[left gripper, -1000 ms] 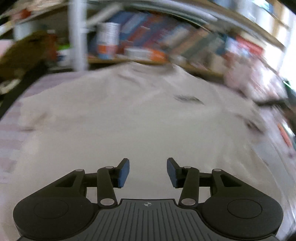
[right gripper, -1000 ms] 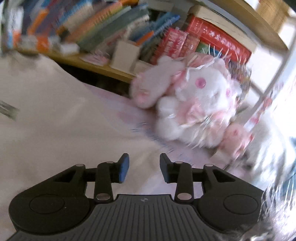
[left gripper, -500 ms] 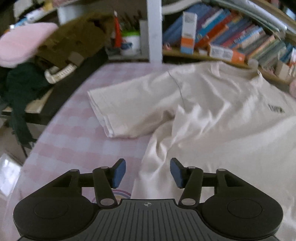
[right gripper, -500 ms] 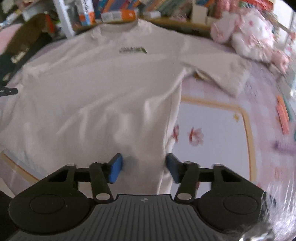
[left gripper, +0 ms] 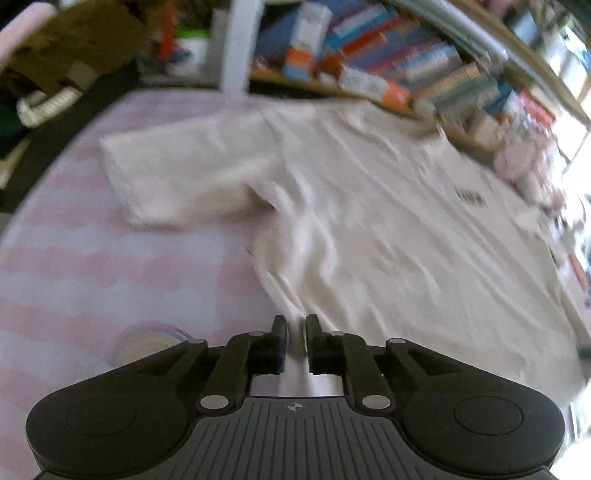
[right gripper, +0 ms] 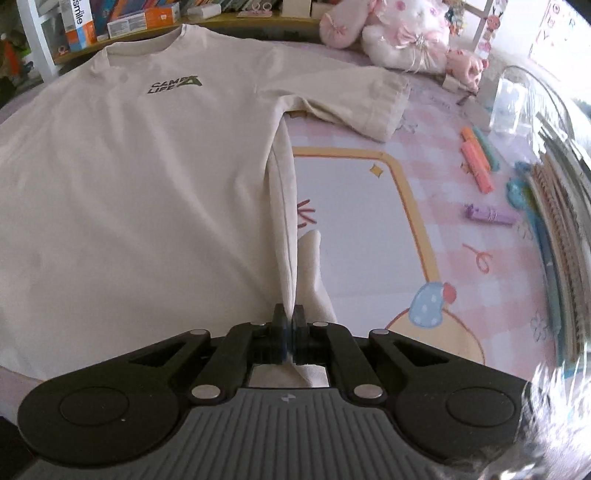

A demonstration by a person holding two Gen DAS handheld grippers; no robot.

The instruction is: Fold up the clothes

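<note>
Cloth ran pinched between the closed fingers of the right gripper [right gripper: 289,320], a raised ridge of the cream T-shirt [right gripper: 140,177] along its side seam near the hem. The left gripper [left gripper: 294,334] likewise clamped the shirt's opposite edge, though blur softened that view. Beyond the grippers the shirt lay face up on the pink patterned tablecloth [right gripper: 424,206], sleeves spread, a dark chest logo [right gripper: 173,84] showing, its collar nearest the bookshelf [right gripper: 122,18].

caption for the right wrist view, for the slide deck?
Right gripper shut on the side edge of a cream t-shirt spread flat on a pink patterned table cover.
</note>
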